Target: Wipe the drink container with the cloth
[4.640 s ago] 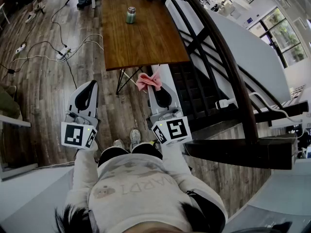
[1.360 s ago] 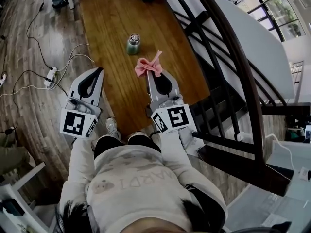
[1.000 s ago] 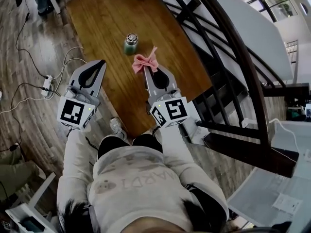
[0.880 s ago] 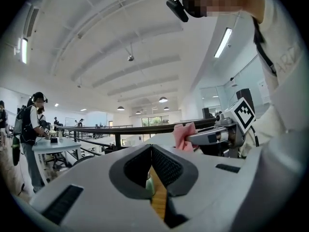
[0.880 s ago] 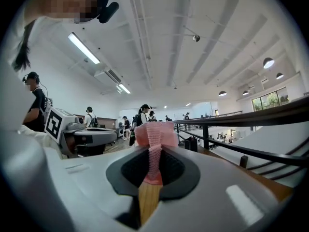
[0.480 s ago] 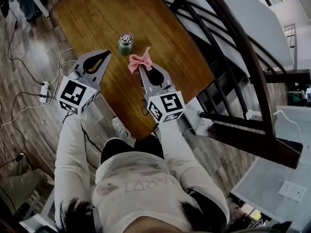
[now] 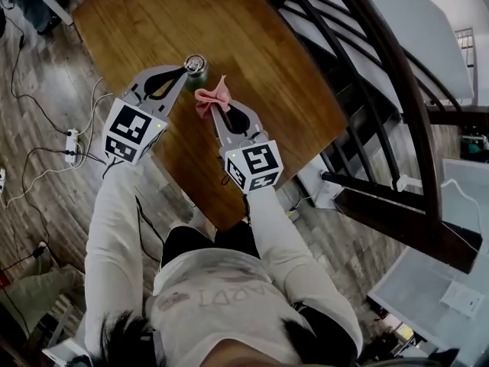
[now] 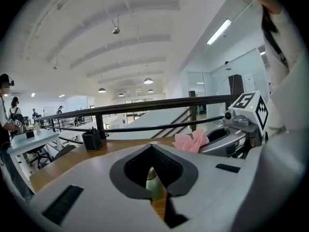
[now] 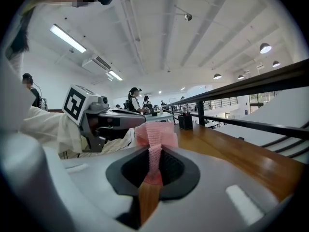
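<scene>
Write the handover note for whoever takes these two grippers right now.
Left gripper: shut, empty, tip beside the drink container; contact unclear.
Right gripper: shut on the pink cloth, held just to the container's right.
The container stands upright on the wooden table.
Done: cloth is in grip.
Left: all the wiping; the cloth looks just short of the container.

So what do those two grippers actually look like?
The left gripper and right gripper are pale grey tapered shells around a dark, black-padded teardrop opening. Each carries a white cube with black square markers. The person's sleeves are white.
</scene>
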`<state>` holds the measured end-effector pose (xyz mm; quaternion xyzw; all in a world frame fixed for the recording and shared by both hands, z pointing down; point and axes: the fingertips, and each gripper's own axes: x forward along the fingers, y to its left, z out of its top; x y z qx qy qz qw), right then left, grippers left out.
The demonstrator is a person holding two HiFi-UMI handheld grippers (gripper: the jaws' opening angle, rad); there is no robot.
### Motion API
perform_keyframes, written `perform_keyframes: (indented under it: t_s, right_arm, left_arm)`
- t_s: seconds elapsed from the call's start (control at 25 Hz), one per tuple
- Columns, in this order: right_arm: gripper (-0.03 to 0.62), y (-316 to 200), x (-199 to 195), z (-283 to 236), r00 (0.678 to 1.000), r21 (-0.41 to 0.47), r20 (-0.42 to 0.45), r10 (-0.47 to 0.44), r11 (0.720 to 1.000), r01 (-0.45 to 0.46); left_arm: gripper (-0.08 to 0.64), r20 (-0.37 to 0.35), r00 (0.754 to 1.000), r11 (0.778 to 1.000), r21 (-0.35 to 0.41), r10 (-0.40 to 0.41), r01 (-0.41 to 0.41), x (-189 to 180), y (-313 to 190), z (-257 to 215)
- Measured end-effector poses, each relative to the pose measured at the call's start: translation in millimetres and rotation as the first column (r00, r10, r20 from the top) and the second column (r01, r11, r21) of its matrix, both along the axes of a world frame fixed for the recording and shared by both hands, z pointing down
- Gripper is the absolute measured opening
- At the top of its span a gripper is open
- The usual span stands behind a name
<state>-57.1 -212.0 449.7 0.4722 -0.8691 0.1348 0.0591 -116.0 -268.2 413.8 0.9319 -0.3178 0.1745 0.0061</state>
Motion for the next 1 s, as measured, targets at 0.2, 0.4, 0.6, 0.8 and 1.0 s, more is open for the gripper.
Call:
perform_keyframes:
  t_s: [0.2,0.4,0.6,0.8,1.0]
  right_arm:
    - [0.041,-13,-2,20,1.0,-0.026,-0.006,-0.004,1.0,0.004]
    - [0.041,-21,1,34,1.0,-0.047,-0.019,-0.012,0.999,0.011]
    - [0.041,-27,3,45,0.999,-0.057,-0.021,-0.028,0.998,0.027]
    - [0.041,-30,-9,57,0.997,-0.073,-0.039,-0.063,0.996,0.06]
    - [0.041,-39,-30,68,0.992,-0.065,-0.068,-0.108,0.993,0.103]
  left_arm:
    - [0.0,0.062,0.998,0.999,-0.053,0.011,-0.007,5,-22,27]
    - [0.0,0.104,0.995,0.996,-0.088,0.011,-0.002,7,-36,46]
    - [0.0,0.117,0.993,0.995,-0.095,0.014,-0.003,11,-42,53]
    - [0.0,0.125,0.992,0.996,-0.085,0.023,-0.012,10,-42,53]
    - [0.0,0.136,0.99,0.996,-0.087,0.035,-0.023,13,-42,54]
